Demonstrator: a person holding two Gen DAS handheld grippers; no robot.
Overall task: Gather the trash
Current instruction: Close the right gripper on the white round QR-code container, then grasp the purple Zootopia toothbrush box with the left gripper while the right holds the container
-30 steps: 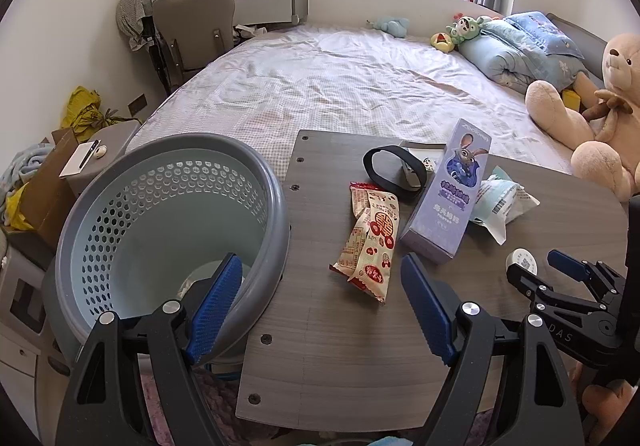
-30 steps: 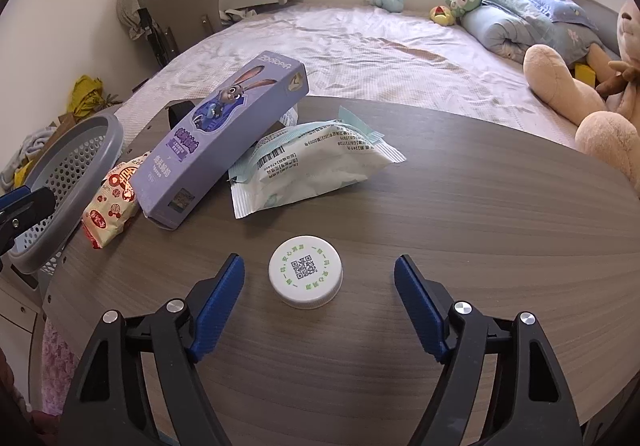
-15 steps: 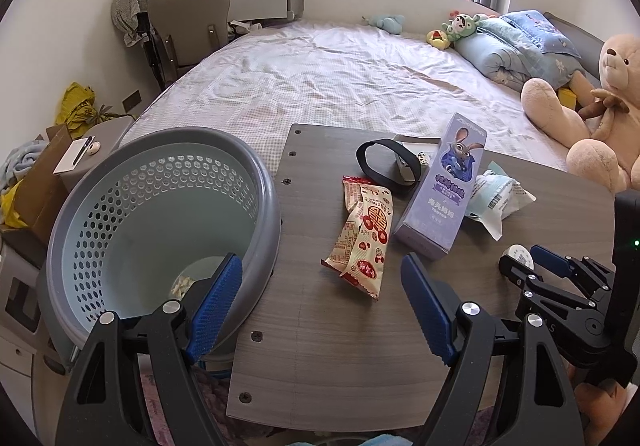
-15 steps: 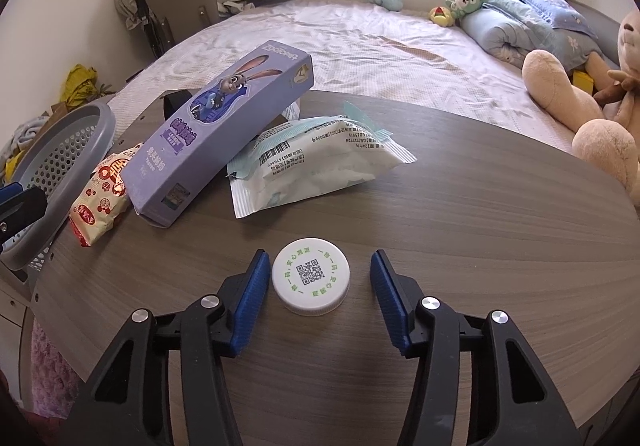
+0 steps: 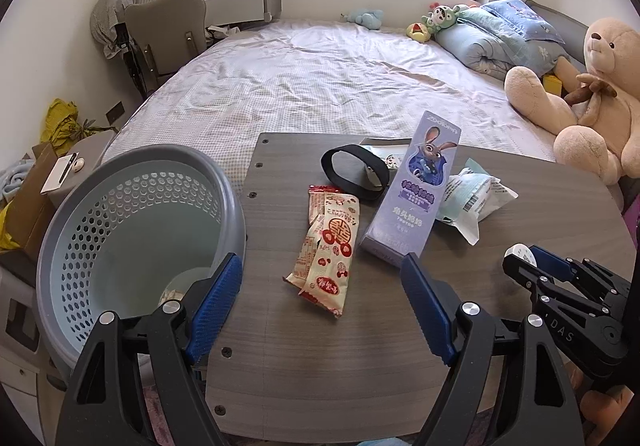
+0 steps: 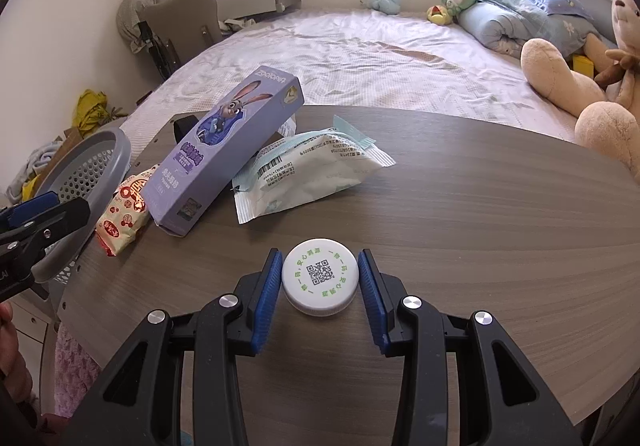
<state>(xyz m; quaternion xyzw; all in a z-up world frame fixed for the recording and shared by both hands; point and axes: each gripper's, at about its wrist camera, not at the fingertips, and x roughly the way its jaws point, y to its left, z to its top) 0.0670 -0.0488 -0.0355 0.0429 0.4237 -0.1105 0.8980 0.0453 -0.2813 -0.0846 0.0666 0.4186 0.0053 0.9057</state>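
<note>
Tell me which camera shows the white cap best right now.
The right wrist view: the white cap sits centred, top fully visible, between the right gripper fingers. The left wrist view catches only its edge, mostly hidden behind those fingers.

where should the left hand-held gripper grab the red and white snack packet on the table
Grip the snack packet across its narrow width near the middle, coming down from above. It lies flat and long on the table, its length running away from the left hand-held gripper, so the open jaws already straddle its sides. The purple box lies close on the right, so keep the pads tight to the packet.
</note>
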